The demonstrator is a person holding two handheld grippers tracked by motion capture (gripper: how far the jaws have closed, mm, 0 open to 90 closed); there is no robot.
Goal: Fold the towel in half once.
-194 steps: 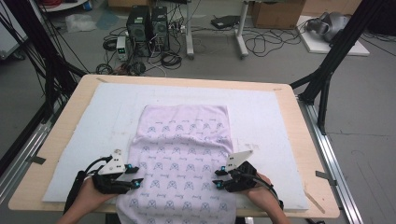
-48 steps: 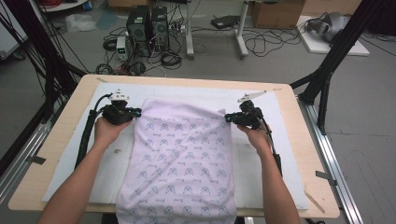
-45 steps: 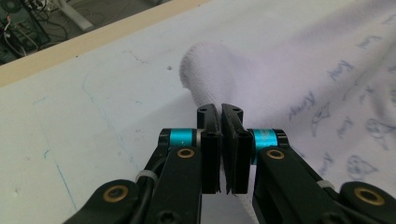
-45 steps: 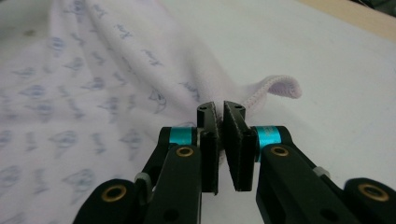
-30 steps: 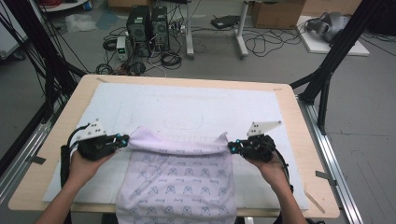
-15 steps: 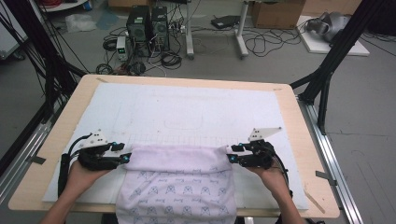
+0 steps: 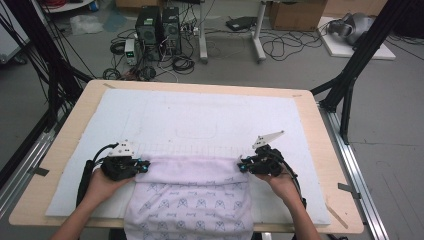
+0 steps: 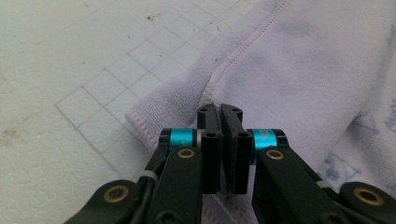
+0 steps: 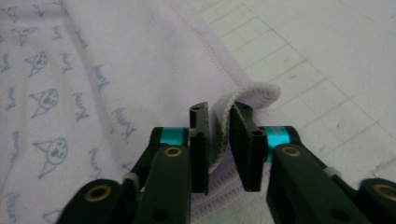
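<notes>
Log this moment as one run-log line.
left gripper: shut on towel | right gripper: shut on towel | mat: towel folded

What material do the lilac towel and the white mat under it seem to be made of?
Towel: likely soft terry or microfibre cloth, matte; it has a fuzzy nap, a stitched hem and a printed pattern, and it folds limply. Mat: perhaps felt or foam sheet, matte white, with faint grid lines and small stains.

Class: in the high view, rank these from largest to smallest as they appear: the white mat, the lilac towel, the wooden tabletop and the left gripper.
1. Wooden tabletop
2. White mat, which lies within the tabletop's edges
3. Lilac towel, though its near end runs out of frame
4. Left gripper, clearly the smallest
</notes>
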